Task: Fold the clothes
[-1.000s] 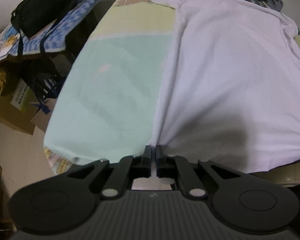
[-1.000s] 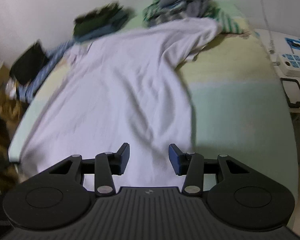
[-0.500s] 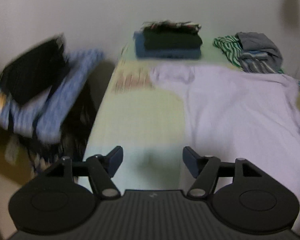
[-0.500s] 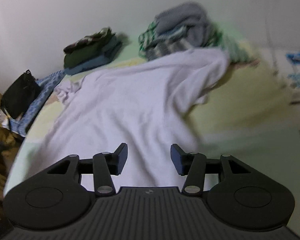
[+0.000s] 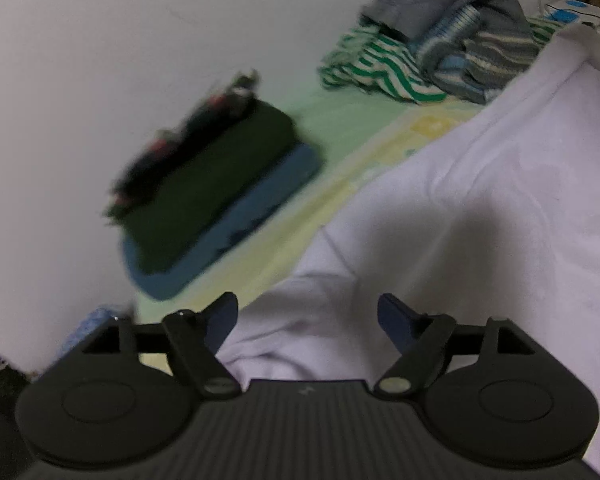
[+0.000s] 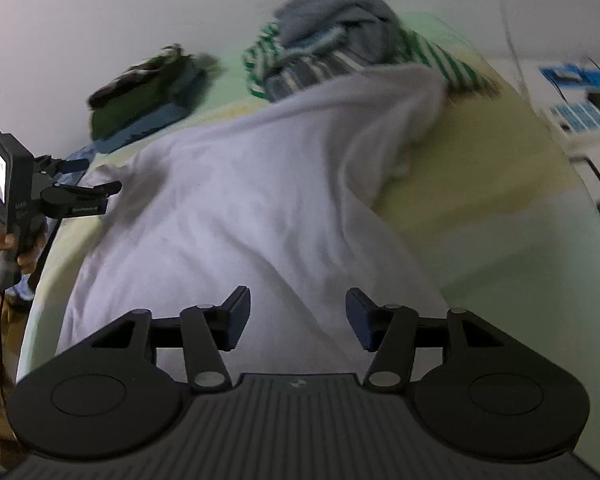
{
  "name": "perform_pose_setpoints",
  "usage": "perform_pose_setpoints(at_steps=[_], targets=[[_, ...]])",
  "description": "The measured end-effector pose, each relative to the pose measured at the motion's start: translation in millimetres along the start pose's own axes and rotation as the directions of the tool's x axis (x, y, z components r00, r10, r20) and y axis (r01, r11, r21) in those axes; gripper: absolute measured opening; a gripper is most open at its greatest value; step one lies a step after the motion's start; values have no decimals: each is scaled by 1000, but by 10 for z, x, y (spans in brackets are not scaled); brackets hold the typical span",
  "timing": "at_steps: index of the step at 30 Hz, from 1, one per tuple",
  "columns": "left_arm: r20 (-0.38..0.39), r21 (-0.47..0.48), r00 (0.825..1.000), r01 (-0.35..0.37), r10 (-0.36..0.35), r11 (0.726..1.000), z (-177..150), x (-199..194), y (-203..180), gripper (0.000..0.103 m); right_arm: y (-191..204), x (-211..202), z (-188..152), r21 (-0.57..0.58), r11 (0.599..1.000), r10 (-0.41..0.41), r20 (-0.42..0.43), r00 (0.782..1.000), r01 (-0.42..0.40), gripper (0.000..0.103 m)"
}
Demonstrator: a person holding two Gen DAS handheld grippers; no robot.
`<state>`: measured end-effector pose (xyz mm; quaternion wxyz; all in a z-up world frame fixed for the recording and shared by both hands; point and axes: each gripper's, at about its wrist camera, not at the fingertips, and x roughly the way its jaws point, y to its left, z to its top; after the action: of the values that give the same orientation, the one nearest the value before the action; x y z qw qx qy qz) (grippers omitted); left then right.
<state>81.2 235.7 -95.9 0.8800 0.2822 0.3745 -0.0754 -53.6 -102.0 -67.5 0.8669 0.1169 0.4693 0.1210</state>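
A pale lilac shirt (image 6: 260,200) lies spread flat on the pastel bed cover (image 6: 500,216). It also shows in the left wrist view (image 5: 480,220). My left gripper (image 5: 307,316) is open and empty, just above the shirt's left sleeve end (image 5: 284,320). From the right wrist view, the left gripper (image 6: 82,184) hovers at the shirt's far left sleeve. My right gripper (image 6: 296,312) is open and empty above the shirt's lower body.
A folded stack of dark and blue clothes (image 5: 216,188) sits by the wall at the back left. A heap of unfolded striped and grey clothes (image 5: 440,48) lies at the back right. A white side table with blue items (image 6: 580,108) stands right of the bed.
My left gripper let go of the shirt's bottom corner, opened, and swung up toward the left sleeve. My right gripper stayed open and moved slightly forward over the shirt.
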Motion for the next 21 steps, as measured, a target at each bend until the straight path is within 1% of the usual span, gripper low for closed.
perform_pose_setpoints(at_steps=[1,2,3,4,5,8,9,10,11,13,15,17,20,21], targets=[[-17,-1,1000,7,-7,1000,3,58,7,59,-26,5,-21,24,1000,-9,-3,1000,9,60],[-40,-26,999,26,-27,999,9,113,51,21,-53,10,-36,49,999,-18,-2,1000,18,60],[-65,-65,996,51,-55,997,17,174,117,5,-79,13,-48,72,997,-27,-1,1000,27,60],[-71,-109,994,70,-78,992,13,206,187,4,-101,13,-51,91,995,-37,3,999,36,60],[-61,-148,995,69,-79,987,-2,214,263,4,-120,9,-53,110,993,-47,9,999,46,60],[-55,-203,998,-26,15,979,-26,222,461,4,-199,3,-34,164,985,-55,26,998,50,60],[-58,-238,997,-68,56,969,-35,217,568,4,-226,9,-17,179,983,-53,30,998,47,60],[-65,-282,993,-113,99,953,-45,208,699,4,-251,26,14,186,982,-49,31,998,42,60],[-74,-325,987,-158,142,932,-56,199,830,4,-275,43,44,194,980,-45,33,998,38,60],[-109,-389,977,-214,186,896,-104,194,1043,4,-317,93,136,195,980,-41,40,998,32,60],[-146,-389,961,-273,234,880,-158,215,1134,4,-354,165,273,176,984,-38,52,998,28,60],[-182,-375,941,-334,285,865,-212,241,1199,4,-416,232,401,167,986,-38,65,997,27,60],[-255,-375,914,-394,316,839,-303,344,1238,5,-583,389,634,173,985,-26,70,997,14,60],[-285,-365,904,-411,320,835,-338,393,1217,5,-636,449,717,170,985,-32,71,997,19,60]])
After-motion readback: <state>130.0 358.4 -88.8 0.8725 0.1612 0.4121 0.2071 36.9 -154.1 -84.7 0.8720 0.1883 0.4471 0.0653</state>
